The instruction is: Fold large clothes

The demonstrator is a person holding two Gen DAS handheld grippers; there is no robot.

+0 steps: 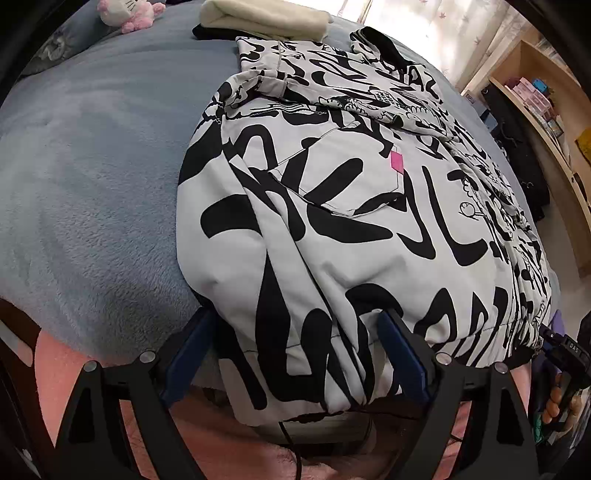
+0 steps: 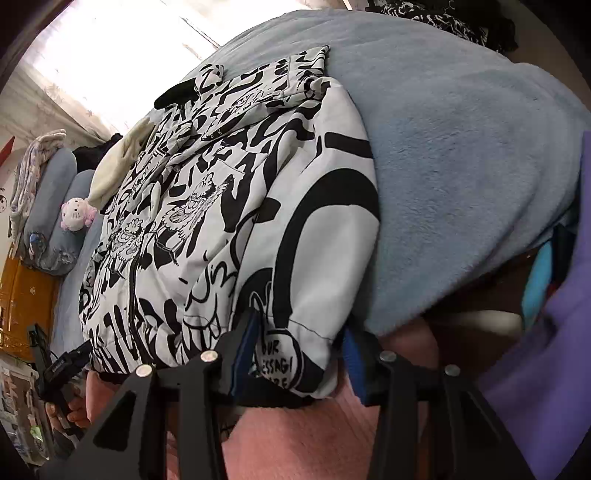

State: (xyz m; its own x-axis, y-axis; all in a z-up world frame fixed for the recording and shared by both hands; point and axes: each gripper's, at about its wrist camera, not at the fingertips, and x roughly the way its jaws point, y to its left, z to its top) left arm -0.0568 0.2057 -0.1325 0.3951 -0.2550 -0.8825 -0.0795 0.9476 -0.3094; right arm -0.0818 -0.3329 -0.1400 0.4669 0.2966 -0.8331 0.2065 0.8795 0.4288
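A white jacket with bold black graffiti print (image 1: 351,206) lies on a grey-blue fleece blanket (image 1: 92,177) on a bed, its hem hanging over the near edge. My left gripper (image 1: 295,350) is open, its blue-padded fingers straddling the hem's left part. In the right wrist view the same jacket (image 2: 221,221) fills the middle. My right gripper (image 2: 299,354) is open around the hem's right corner. The other hand-held gripper shows at each view's edge, right in the left wrist view (image 1: 565,369) and left in the right wrist view (image 2: 55,373).
A folded cream garment (image 1: 266,18) and a pink-and-white plush cat (image 1: 125,13) lie at the bed's far end. Shelves (image 1: 546,92) stand to the right. Pink bedding (image 2: 314,435) hangs below the blanket edge. A purple cloth (image 2: 554,332) is at the right.
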